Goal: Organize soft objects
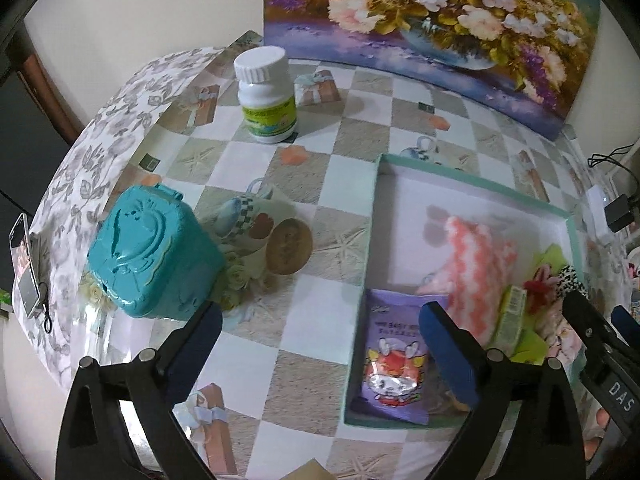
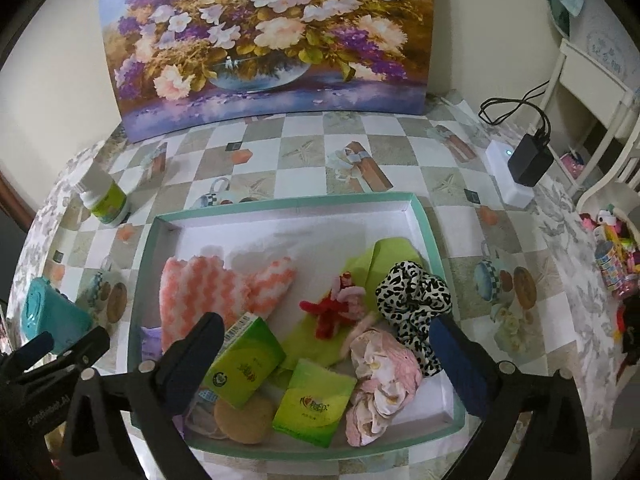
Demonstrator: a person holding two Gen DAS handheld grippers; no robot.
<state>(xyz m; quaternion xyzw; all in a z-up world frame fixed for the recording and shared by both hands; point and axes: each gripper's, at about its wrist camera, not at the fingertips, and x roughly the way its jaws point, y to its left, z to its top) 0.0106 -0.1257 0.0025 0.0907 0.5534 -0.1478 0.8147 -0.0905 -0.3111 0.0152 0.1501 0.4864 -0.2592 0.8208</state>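
Right gripper [image 2: 326,344] spread wide, empty, above green-rimmed tray [image 2: 424,232]; tissue packs [image 2: 244,364], pink sock [image 2: 204,292], leopard scrunchie [image 2: 416,296] lay beneath. Left gripper [image 1: 320,320] likewise wide, empty, straddling tray's left wall; purple sachet [image 1: 394,356] inside its right finger.

Dim indoor light, soft blur, strong fisheye bending, dark vignetted corners.

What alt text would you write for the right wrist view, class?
An open right hand-held gripper hovers over a teal-rimmed box holding a pink-and-white fuzzy cloth, two green tissue packs, a leopard-print scrunchie and a pink scrunchie. A flower painting leans behind it.
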